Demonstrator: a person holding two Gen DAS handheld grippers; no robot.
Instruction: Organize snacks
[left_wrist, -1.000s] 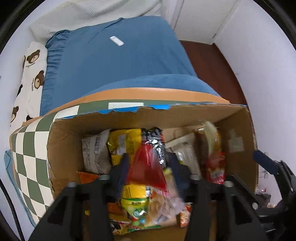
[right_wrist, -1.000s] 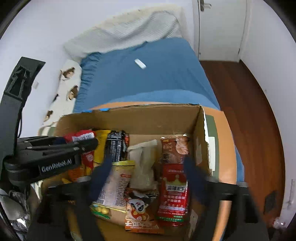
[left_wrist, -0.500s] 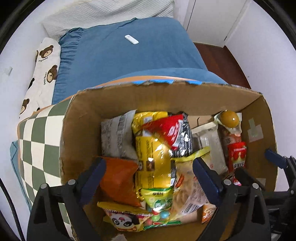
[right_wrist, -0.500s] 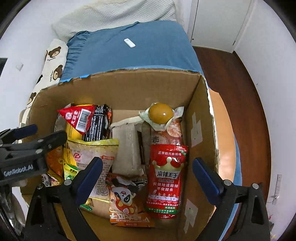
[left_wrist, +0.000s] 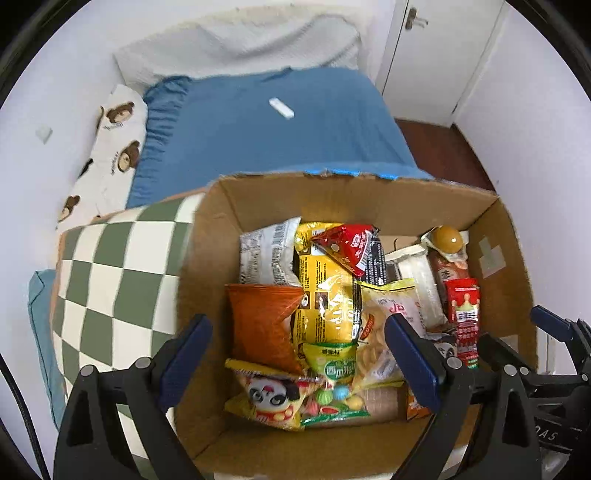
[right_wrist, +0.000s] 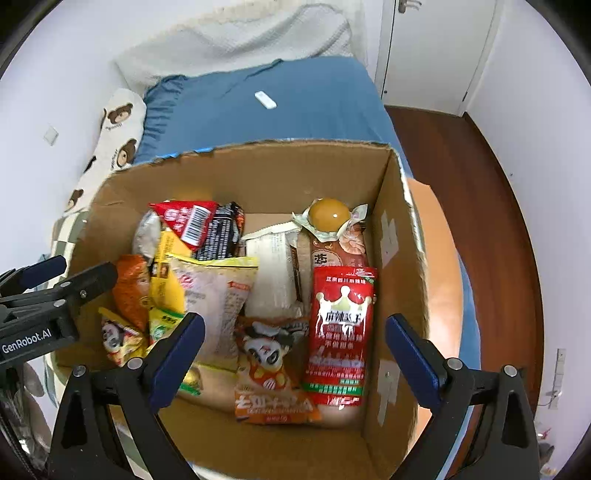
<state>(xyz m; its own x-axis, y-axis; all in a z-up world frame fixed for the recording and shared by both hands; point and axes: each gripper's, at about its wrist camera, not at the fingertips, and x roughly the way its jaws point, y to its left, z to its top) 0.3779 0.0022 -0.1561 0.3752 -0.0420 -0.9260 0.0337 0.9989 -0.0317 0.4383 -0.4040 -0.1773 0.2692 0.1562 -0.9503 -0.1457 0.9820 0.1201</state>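
1. Left wrist cam: left gripper (left_wrist: 295, 354) spread wide over open cardboard box (left_wrist: 424, 206), nothing btwn pads, touching nothing; jaws just been opening. Snacks packed inside: orange bag (left_wrist: 264, 325), yellow pack (left_wrist: 325, 295), red triangular pouch (left_wrist: 347, 245), panda pack (left_wrist: 271, 397) nearest cam. Checkered cloth (left_wrist: 110, 280) just left of box, blue bed (left_wrist: 258, 136) behind.
2. Right wrist cam: right gripper (right_wrist: 295, 350) also gaping wide, empty, clear of contents; jaws just been opening. Red crown pack (right_wrist: 341, 332) upright by box's right wall, egg-shaped snack (right_wrist: 328, 214) behind it, pale bag (right_wrist: 218, 295) left of ctr.
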